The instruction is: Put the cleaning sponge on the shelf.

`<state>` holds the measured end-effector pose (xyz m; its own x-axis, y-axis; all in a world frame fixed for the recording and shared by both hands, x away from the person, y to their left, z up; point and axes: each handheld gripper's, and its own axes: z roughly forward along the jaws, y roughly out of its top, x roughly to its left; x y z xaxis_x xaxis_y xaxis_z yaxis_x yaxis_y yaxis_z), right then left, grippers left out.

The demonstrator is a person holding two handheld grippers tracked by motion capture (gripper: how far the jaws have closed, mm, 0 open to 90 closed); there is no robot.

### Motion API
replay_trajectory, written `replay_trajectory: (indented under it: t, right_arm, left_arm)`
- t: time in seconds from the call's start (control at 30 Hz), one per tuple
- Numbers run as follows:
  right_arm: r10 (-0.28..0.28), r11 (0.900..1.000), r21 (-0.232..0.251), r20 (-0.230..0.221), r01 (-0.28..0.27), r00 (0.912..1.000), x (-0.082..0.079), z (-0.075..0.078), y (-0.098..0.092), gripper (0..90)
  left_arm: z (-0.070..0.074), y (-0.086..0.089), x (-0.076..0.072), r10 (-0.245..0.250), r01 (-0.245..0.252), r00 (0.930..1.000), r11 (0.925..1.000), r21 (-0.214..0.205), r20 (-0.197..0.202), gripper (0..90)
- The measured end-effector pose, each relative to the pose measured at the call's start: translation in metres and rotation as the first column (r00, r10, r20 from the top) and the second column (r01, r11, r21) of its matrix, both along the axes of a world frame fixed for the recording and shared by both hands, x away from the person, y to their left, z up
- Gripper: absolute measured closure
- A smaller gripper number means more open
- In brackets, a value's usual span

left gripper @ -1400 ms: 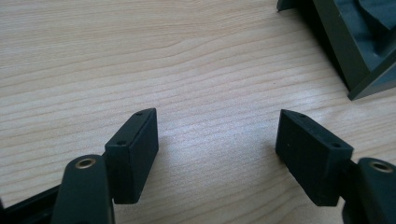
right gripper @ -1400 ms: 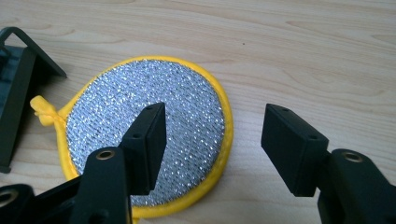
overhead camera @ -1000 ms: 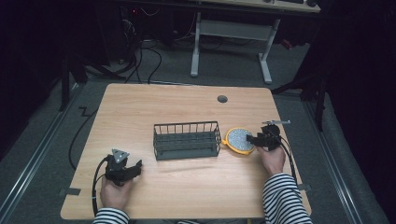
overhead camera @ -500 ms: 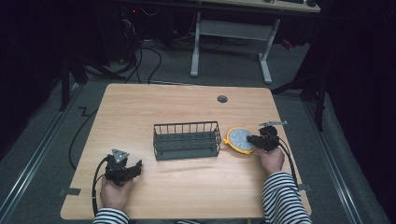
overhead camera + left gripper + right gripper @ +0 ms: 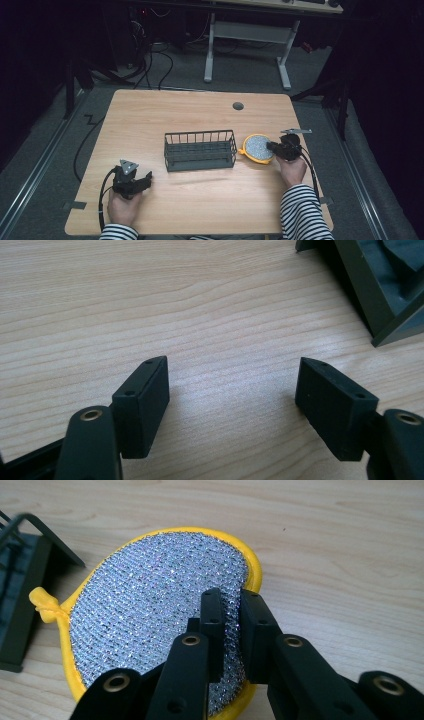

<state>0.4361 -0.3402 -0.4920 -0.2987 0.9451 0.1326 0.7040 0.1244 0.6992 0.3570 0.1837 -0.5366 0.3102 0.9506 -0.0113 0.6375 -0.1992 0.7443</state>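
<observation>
Lying flat on the surface (image 5: 200, 115), the round scrubbing pad (image 5: 256, 147), silver mesh with a yellow rim and a small yellow loop (image 5: 45, 605), sits just beside the right end of the dark wire basket (image 5: 200, 150), not in it. The right tool (image 5: 232, 615) has just been closing on it: its two black jaws now stand nearly together over the near edge of the pad, with a fold of the mesh between them, so I judge the pad pinched but not yet lifted. If the work is to put the pad into the basket, the grasp looks made, and the lift, carry and release are all left to do.

Seen from above, the right tool (image 5: 280, 148) lies low and close to level, pointing left toward the basket, with the right hand (image 5: 291, 167) behind it and a striped sleeve running back to the near edge. The left tool (image 5: 232, 400) rests well apart at the near left of the surface, jaws wide with bare wood between them, a corner of the basket ahead. The left hand (image 5: 122, 207) holds it low, aimed right.
</observation>
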Motion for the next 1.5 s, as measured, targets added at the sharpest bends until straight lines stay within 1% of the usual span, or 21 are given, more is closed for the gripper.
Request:
replay_trajectory:
  t: [0.03, 0.17, 0.2, 0.27, 0.37, 0.47, 0.6, 0.67, 0.7, 0.77, 0.9, 0.97, 1.0, 1.13, 1.17, 1.23, 1.33, 1.5]
  right_arm:
    - [0.000, 1.0000, 0.003, 0.008, 0.000, 1.0000, -0.001, 0.002, -0.001, 82.4]
    - [0.024, 0.9991, -0.035, 0.042, -0.023, 0.9988, -0.008, 0.011, -0.001, 82.3]
    - [0.029, 0.9994, -0.021, 0.050, -0.028, 0.9983, -0.010, 0.013, -0.001, 82.3]
    - [0.031, 0.9995, -0.010, 0.056, -0.030, 0.9979, -0.012, 0.016, -0.002, 82.3]
    - [0.038, 0.9993, -0.003, 0.065, -0.038, 0.9972, -0.013, 0.018, -0.004, 82.2]
    - [0.031, 0.9993, 0.019, 0.070, -0.032, 0.9971, -0.016, 0.024, -0.008, 82.2]
    - [0.026, 0.9990, 0.035, 0.086, -0.029, 0.9959, -0.020, 0.031, -0.012, 82.2]
    - [0.031, 0.9988, 0.036, 0.089, -0.034, 0.9956, -0.021, 0.033, -0.012, 82.2]
    - [0.034, 0.9989, 0.028, 0.087, -0.037, 0.9956, -0.021, 0.034, -0.012, 82.2]
    - [0.036, 0.9991, 0.018, 0.092, -0.037, 0.9951, -0.022, 0.039, -0.012, 82.2]
    - [0.038, 0.9992, 0.012, 0.101, -0.039, 0.9941, -0.023, 0.047, -0.012, 82.2]
    - [0.035, 0.9990, 0.025, 0.112, -0.038, 0.9931, -0.023, 0.052, -0.011, 82.2]
    - [0.038, 0.9990, 0.020, 0.120, -0.040, 0.9921, -0.024, 0.056, -0.011, 82.2]
    - [0.051, 0.9984, 0.015, 0.149, -0.054, 0.9875, -0.025, 0.069, -0.007, 82.2]
    - [0.058, 0.9980, 0.016, 0.150, -0.061, 0.9871, -0.025, 0.073, -0.005, 82.2]
    - [0.074, 0.9972, 0.002, 0.161, -0.075, 0.9843, -0.025, 0.079, 0.001, 82.1]
    - [0.097, 0.9952, -0.001, 0.176, -0.098, 0.9796, -0.023, 0.087, 0.010, 82.1]
    - [0.130, 0.9913, -0.004, 0.190, -0.131, 0.9732, -0.016, 0.097, 0.029, 82.0]
  left_arm:
    - [0.000, 0.000, 0.000, 0.000, 0.000, 1.0000, 1.0000, 0.001, -0.001, 30.2]
    - [0.000, 0.000, 0.000, 0.000, 0.000, 1.0000, 1.0000, 0.001, -0.001, 30.2]
    - [0.000, 0.000, 0.000, 0.000, 0.000, 1.0000, 1.0000, 0.001, -0.001, 30.2]
    - [0.000, 0.000, 0.000, 0.001, -0.001, 1.0000, 1.0000, 0.001, -0.001, 30.2]
    - [0.000, 0.000, 0.000, 0.000, 0.000, 1.0000, 1.0000, 0.000, -0.002, 30.2]
    - [0.000, 0.000, 0.000, 0.000, 0.000, 1.0000, 1.0000, 0.000, -0.002, 30.2]
    - [0.000, 0.000, 0.000, 0.000, 0.000, 1.0000, 1.0000, 0.000, -0.001, 30.2]
    - [0.000, 0.000, -0.001, 0.001, -0.001, 1.0000, 1.0000, 0.001, -0.001, 30.2]
    - [0.000, 0.000, -0.001, 0.001, -0.001, 1.0000, 1.0000, 0.001, -0.001, 30.3]
    - [0.000, 0.000, 0.000, 0.001, -0.001, 1.0000, 1.0000, 0.001, -0.001, 30.2]
    - [0.000, 0.000, -0.001, 0.001, -0.001, 1.0000, 1.0000, 0.000, -0.001, 30.3]
    - [0.000, 0.000, -0.001, 0.001, -0.001, 1.0000, 1.0000, 0.000, -0.001, 30.3]
    - [0.000, 0.000, 0.000, 0.001, -0.001, 1.0000, 1.0000, 0.000, -0.001, 30.3]
    - [0.000, 0.000, -0.001, 0.001, -0.001, 1.0000, 1.0000, 0.000, -0.001, 30.3]
    - [0.000, 0.000, -0.001, 0.001, -0.001, 1.0000, 1.0000, 0.000, -0.001, 30.4]
    - [0.000, -0.001, -0.001, 0.000, 0.000, 1.0000, 1.0000, 0.001, -0.001, 30.6]
    - [0.000, -0.001, -0.001, -0.001, 0.001, 1.0000, 1.0000, 0.000, -0.001, 30.8]
    - [0.000, -0.001, -0.001, -0.001, 0.001, 1.0000, 1.0000, 0.000, -0.001, 30.8]
